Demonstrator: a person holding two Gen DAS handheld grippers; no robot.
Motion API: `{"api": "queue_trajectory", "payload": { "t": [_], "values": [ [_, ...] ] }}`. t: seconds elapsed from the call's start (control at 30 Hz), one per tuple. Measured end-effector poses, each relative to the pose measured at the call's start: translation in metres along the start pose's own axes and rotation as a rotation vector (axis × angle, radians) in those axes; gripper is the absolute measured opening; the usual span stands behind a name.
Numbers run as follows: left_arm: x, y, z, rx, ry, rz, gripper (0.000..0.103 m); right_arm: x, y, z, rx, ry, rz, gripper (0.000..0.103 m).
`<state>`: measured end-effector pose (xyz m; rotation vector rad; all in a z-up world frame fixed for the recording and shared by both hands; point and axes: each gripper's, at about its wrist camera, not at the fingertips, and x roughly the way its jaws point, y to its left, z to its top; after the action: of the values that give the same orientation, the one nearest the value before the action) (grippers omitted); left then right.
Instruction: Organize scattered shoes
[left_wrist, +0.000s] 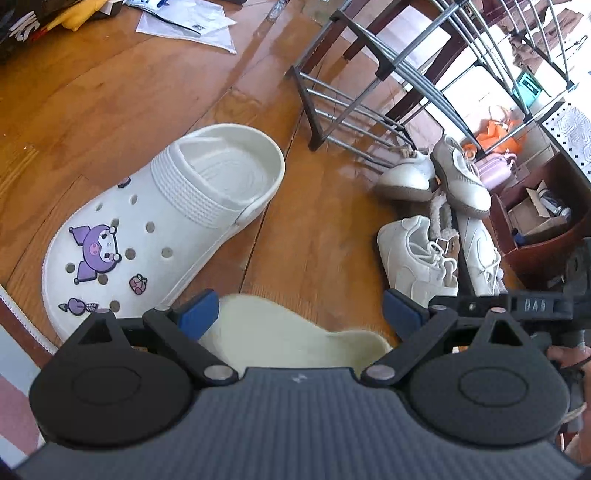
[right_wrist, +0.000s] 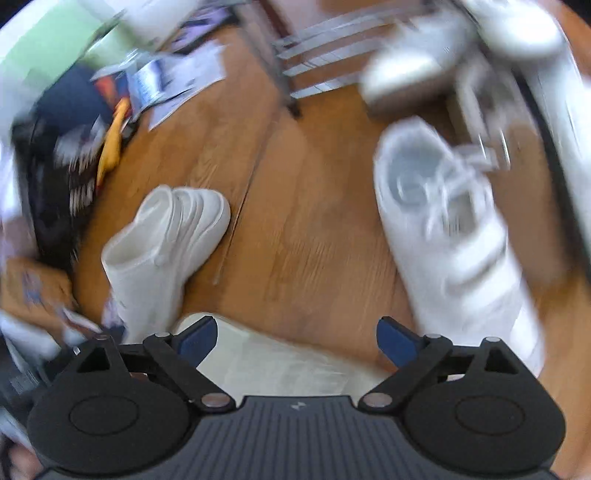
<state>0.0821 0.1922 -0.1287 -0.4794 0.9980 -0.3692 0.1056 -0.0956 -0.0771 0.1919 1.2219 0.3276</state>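
I have both tongs spread wide, with nothing pinched in either. My left gripper (left_wrist: 299, 312) hovers over the wooden floor (left_wrist: 314, 229); a pale cream shoe (left_wrist: 280, 332) lies just beneath it, between the blue pads, though I cannot tell if they touch it. Ahead and to its left sits a white clog (left_wrist: 166, 225) with purple charms. Ahead to its right, white sneakers (left_wrist: 421, 254) lie heaped near a metal shoe rack (left_wrist: 354, 110). My right gripper (right_wrist: 297, 338) looks through heavy blur: a white sneaker (right_wrist: 450, 236) ahead right, the clog (right_wrist: 166, 240) ahead left.
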Motion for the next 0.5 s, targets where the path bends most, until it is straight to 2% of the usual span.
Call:
{"api": "queue_trajectory", "payload": {
  "t": [0.13,0.2,0.3,0.33,0.37,0.4,0.5],
  "values": [
    [0.003,0.000,-0.002,0.011,0.017,0.018,0.096,0.013,0.024,-0.012,-0.255,0.074,0.109,0.091],
    [0.005,0.001,-0.002,0.005,0.027,0.017,0.096,0.020,0.034,-0.020,-0.350,0.122,0.131,0.091],
    [0.005,0.001,-0.003,0.007,0.032,0.017,0.096,0.036,0.051,-0.036,-0.501,0.173,0.095,0.091],
    [0.005,0.001,-0.003,0.010,0.033,0.021,0.096,0.044,0.054,-0.042,-0.551,0.176,0.060,0.093],
    [0.005,0.001,-0.003,0.012,0.034,0.026,0.096,0.050,0.056,-0.046,-0.579,0.166,0.025,0.093],
    [0.005,0.000,-0.003,0.014,0.034,0.027,0.096,0.054,0.055,-0.048,-0.585,0.163,0.027,0.100],
    [0.006,-0.001,-0.004,0.028,0.033,0.046,0.096,0.064,0.056,-0.052,-0.609,0.171,0.032,0.103]
  ]
}}
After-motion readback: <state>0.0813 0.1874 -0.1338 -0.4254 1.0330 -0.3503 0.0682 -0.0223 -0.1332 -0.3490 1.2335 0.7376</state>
